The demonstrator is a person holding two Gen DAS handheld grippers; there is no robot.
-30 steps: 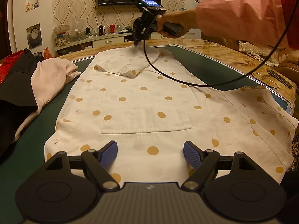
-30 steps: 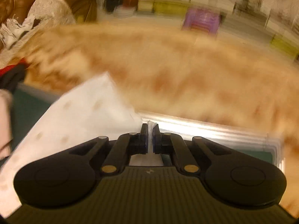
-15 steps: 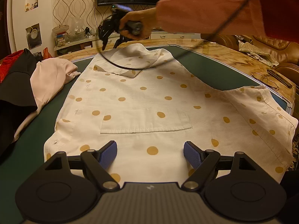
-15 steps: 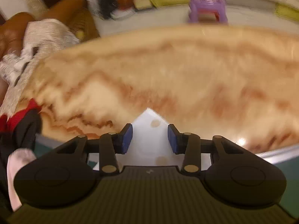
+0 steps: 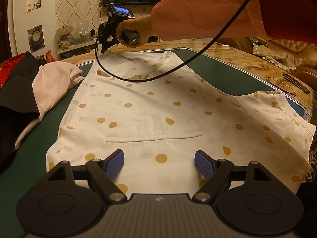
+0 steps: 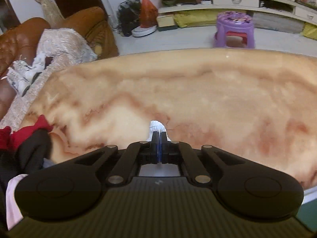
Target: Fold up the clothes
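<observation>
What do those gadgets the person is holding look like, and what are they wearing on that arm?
Each is a matt black plastic body with round discs and jointed arms ending in ribbed blue pads. The left tongs and right tongs match. The far one carries a small lit screen and a trailing black cable. The loose sleeve is salmon-pink.

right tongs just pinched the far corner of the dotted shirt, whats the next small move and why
Probably lift that corner slightly and draw it toward the near side to begin a fold. The right tongs are shut on a tuft of the white polka-dot shirt at its far edge, while the shirt otherwise lies flat on the green mat. The left tongs hover open over the near hem, gripping nothing.
</observation>
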